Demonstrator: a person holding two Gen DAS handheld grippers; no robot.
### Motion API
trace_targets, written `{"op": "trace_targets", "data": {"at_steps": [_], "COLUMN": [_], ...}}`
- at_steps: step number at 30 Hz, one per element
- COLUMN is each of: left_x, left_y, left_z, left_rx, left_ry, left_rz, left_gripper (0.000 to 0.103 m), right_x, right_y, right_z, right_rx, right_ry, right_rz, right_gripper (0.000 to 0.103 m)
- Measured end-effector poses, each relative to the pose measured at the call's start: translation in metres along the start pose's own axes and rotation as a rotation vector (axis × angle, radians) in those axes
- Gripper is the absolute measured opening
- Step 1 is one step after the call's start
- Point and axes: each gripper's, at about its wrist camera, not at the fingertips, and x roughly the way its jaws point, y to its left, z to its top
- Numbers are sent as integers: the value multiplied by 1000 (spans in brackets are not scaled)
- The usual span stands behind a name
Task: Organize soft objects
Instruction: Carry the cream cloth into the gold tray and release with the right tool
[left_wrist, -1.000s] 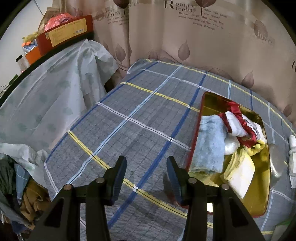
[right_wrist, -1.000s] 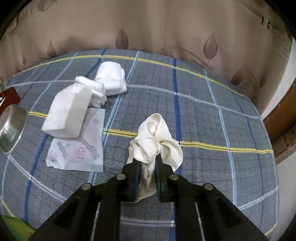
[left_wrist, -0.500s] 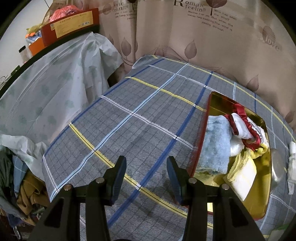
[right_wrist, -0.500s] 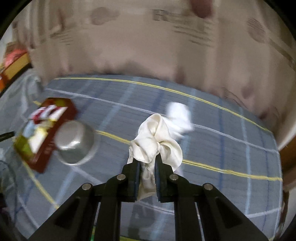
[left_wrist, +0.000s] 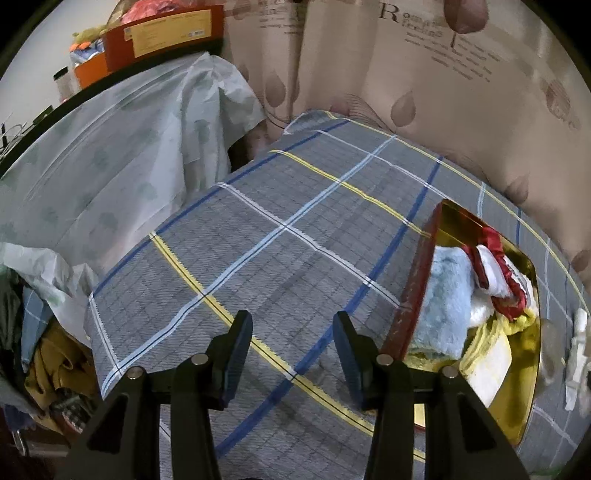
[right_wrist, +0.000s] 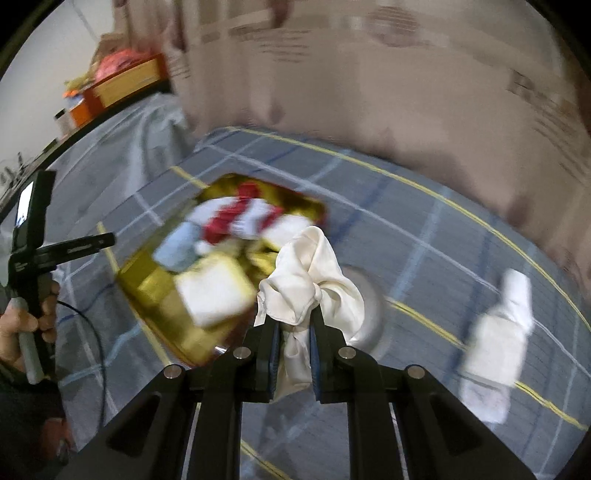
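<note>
Grey plaid tablecloth (left_wrist: 280, 240), beige curtain (left_wrist: 369, 74) behind

Curtain (left_wrist: 424, 96): beige, leaf print, behind the counter.
Orange box (left_wrist: 162, 27): on the high shelf.
Pale sheet (left_wrist: 110, 155): draped below it.

- tray (left_wrist: 524, 413) lies on the table (left_wrist: 280, 266), right of the left gripper (left_wrist: 291, 354)
- towel (left_wrist: 441, 299) and folded cloths lie in the tray
- curtain (left_wrist: 406, 92) hangs behind the table

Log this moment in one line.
right gripper: shut on cream satin cloth | left gripper: open, empty | gold metal tray: ahead
</note>
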Motion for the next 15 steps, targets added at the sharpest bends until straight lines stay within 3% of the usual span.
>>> {"op": "trace_targets", "data": {"at_steps": [6,15], "left_x": [1,3], "left_y": [6,12], "left_z": [1,3], "left_rx": [-32,-55], "left_ry": [11,21], "left_rz": [-12,-20], "left_gripper": [46,46], "right_x": [33,77], "right_y": [46,77], "right_z": [12,19], "right_rx": [-62,-76], "right_ry": [26,69], "right_rz": [53,73], "right_gripper": [12,12]}}
